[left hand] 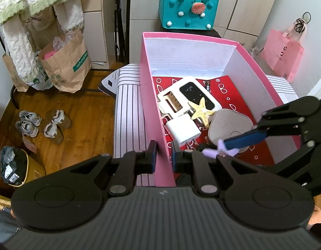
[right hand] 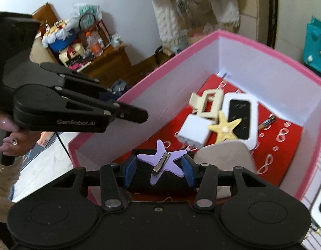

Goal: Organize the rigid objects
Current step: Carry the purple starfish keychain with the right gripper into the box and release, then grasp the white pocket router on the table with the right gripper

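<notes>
A pink box (left hand: 149, 95) with white inner walls and a red lining holds a white Wi-Fi device (left hand: 196, 92), a cream hair claw (left hand: 170, 104), a white charger (left hand: 182, 131), a yellow starfish clip (left hand: 201, 111) and a grey heart-shaped case (left hand: 229, 126). My left gripper (left hand: 163, 156) is shut on the box's left wall. My right gripper (right hand: 159, 169) is shut on a purple starfish hair clip (right hand: 160, 162) and holds it inside the box above the lining; it also shows in the left wrist view (left hand: 224, 148). The same items show in the right wrist view, with the charger (right hand: 194, 133) nearest.
The box sits on a striped cloth surface (left hand: 129, 114). A teal felt bag (left hand: 187, 10) stands behind it and a pink paper bag (left hand: 283, 54) to the right. Paper bags (left hand: 64, 62) and shoes (left hand: 43, 123) are on the wooden floor at left.
</notes>
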Demonstrator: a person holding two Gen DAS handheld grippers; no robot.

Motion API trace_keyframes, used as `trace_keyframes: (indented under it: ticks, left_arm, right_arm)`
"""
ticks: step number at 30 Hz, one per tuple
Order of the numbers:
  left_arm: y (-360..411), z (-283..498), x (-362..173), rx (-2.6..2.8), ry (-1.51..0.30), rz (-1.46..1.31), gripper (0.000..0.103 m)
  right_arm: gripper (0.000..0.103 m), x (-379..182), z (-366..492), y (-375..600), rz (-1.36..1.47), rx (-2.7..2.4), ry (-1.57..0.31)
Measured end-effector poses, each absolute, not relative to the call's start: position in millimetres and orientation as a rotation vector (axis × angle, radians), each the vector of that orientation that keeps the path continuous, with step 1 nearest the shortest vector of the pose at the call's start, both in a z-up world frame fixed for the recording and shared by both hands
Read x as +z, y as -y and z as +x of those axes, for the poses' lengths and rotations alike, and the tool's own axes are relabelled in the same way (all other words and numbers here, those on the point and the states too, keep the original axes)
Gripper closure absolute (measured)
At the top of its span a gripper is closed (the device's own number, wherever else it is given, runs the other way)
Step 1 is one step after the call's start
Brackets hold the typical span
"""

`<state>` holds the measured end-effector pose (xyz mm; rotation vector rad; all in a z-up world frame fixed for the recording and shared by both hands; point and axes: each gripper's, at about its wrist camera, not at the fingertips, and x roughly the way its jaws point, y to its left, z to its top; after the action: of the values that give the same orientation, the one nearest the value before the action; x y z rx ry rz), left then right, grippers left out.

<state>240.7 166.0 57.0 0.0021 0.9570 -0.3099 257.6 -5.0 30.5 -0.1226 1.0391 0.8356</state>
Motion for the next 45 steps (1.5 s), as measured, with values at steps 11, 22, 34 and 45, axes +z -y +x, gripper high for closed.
trace_keyframes:
  ticks: [11, 22, 34, 45]
  left_arm:
    - [-168, 241, 57, -0.308, -0.959, -0.008, 0.090]
    - [-170, 242, 58, -0.304, -0.958, -0.015, 0.090]
    - [-169, 239, 59, -0.276, -0.955, -0.034, 0.090]
    - [-168, 236, 58, -0.250, -0.952, -0.038, 0.090]
  right_arm:
    - [0.049, 16, 261, -8, -0.195, 0.785, -1.111]
    - [0.042, 74, 235, 90, 0.065, 0.707, -0.872]
    - [0.038, 47, 207, 211, 0.094, 0.354, -0.757]
    - [0.036, -3, 223, 239, 0.060, 0.258, -0.777]
